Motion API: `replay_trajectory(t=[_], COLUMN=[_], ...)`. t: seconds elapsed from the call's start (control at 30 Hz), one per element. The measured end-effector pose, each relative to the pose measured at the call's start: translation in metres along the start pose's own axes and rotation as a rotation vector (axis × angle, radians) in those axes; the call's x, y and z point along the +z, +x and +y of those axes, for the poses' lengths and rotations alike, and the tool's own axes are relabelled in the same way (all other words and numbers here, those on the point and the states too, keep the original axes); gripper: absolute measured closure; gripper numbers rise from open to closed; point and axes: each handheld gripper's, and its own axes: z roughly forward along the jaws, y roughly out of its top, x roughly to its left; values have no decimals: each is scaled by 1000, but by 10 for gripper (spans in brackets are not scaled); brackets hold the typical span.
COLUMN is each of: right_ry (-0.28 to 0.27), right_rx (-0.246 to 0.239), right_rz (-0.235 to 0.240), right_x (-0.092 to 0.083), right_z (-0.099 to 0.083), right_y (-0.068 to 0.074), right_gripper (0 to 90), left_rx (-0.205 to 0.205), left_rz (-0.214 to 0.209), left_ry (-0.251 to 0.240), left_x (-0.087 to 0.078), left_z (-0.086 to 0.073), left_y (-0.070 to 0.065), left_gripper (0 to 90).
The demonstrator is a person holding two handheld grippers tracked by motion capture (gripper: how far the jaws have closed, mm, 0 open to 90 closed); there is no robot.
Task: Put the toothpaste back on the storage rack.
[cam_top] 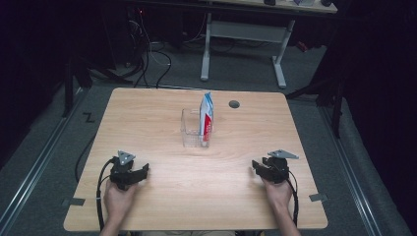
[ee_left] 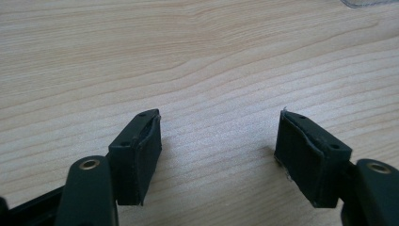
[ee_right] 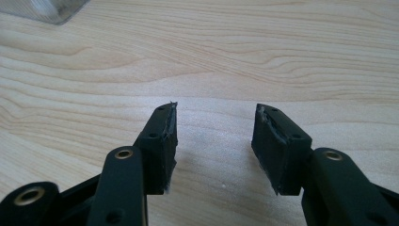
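A clear plastic box (cam_top: pixel 193 129) stands at the middle of the wooden table (cam_top: pixel 147 113), and a white, blue and red tube-like pack (cam_top: pixel 206 119) stands upright in its right side. My left gripper (cam_top: pixel 141 171) rests near the front left of the table, held by a hand, jaws apart with bare wood between them (ee_left: pixel 219 141). My right gripper (cam_top: pixel 257 166) sits near the front right, also open and empty (ee_right: pixel 215 136). Both point toward the table's middle, well short of the box.
A dark round grommet hole (cam_top: pixel 234 104) lies near the far edge, right of the box. A corner of the clear box shows at the top of the right gripper view (ee_right: pixel 47 9) and of the left gripper view (ee_left: pixel 371 3). Another desk frame (cam_top: pixel 243 34) stands beyond.
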Motion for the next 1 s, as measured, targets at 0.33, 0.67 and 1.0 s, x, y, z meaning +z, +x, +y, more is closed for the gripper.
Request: replay_trajectory(t=[0.33, 0.67, 1.0], right_ry=[11, 9, 10], right_rx=[-30, -84, -84], right_rz=[-26, -59, -57], right_x=[8, 9, 9], right_z=[-2, -3, -3], right_y=[4, 8, 8], right_gripper=[488, 438, 427], left_rx=[-1, -2, -3], left_rz=[0, -3, -4], left_ry=[-2, -1, -1], left_x=[0, 0, 0], left_z=[0, 0, 0], left_y=[0, 1, 1], left_gripper=[321, 320, 320])
